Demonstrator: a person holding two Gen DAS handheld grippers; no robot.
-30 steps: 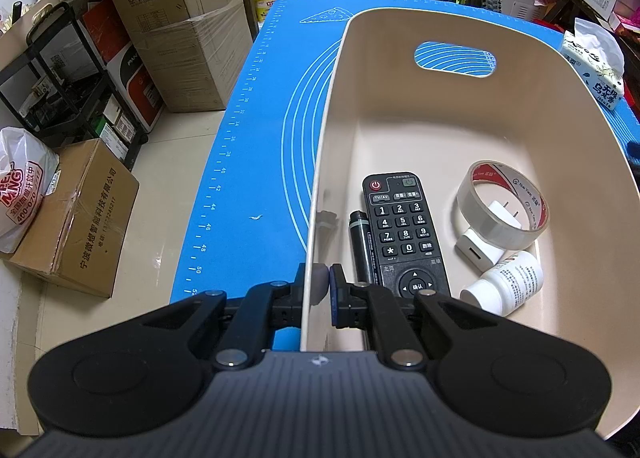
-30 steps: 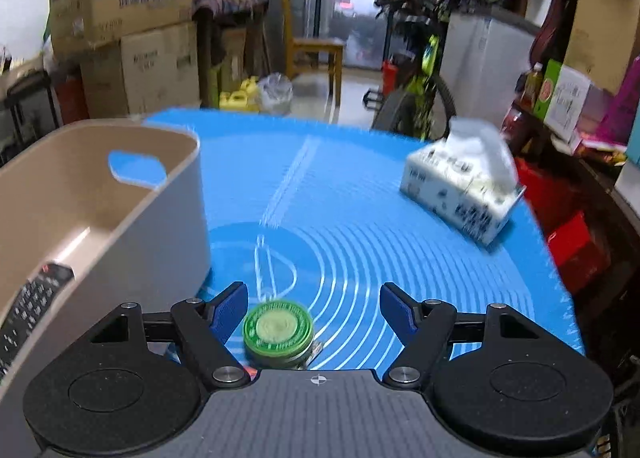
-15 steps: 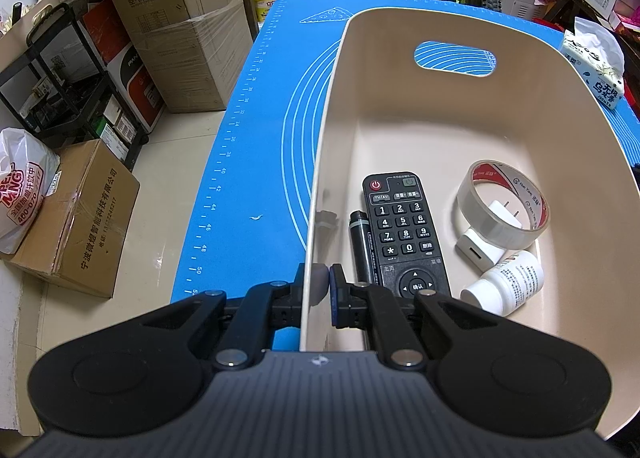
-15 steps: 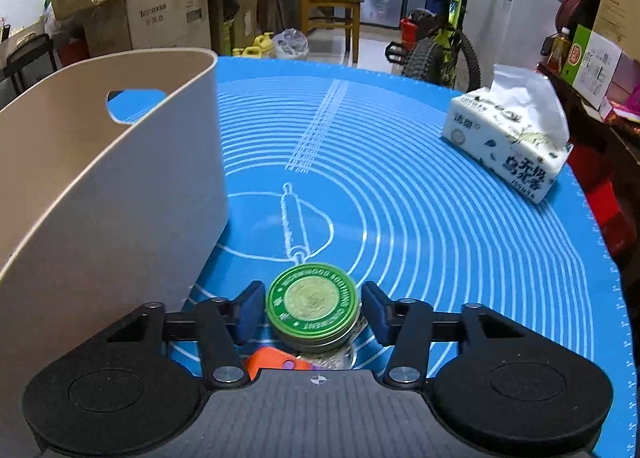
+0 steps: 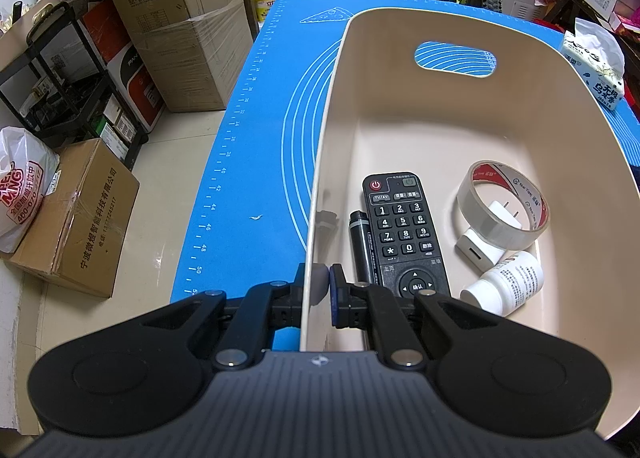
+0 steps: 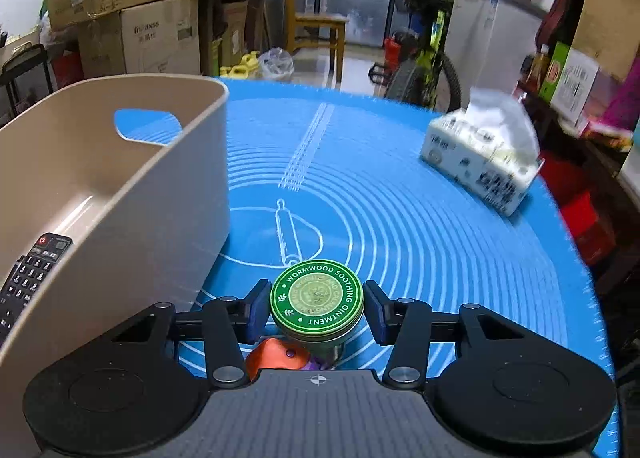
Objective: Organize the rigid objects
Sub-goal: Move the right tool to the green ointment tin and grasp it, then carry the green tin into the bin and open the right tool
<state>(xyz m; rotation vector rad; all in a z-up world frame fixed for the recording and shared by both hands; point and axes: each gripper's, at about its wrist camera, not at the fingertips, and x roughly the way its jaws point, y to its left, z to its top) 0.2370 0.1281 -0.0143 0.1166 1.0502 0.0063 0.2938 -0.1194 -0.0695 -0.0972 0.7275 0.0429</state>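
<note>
right wrist view, ointment tin [image 6: 317,298] between closing jaws — pads touching

The left wrist camera looks steeply down from close above the near rim of a beige bin [image 5: 520,106], taking in its floor and the blue mat [image 5: 256,146]. The right wrist camera, low over the mat [image 6: 420,218], faces across it; both views share the bin [image 6: 132,218], remote [image 5: 404,230] [image 6: 28,270] and tissue pack [image 5: 596,66] [image 6: 484,162].

Your left gripper [image 5: 323,285] points steeply down, its jaws clamped on the bin wall [image 5: 316,226]; your right gripper [image 6: 317,308] tilts down less steeply, its jaws having just closed in, pads flanking the green tin [image 6: 317,298].
</note>
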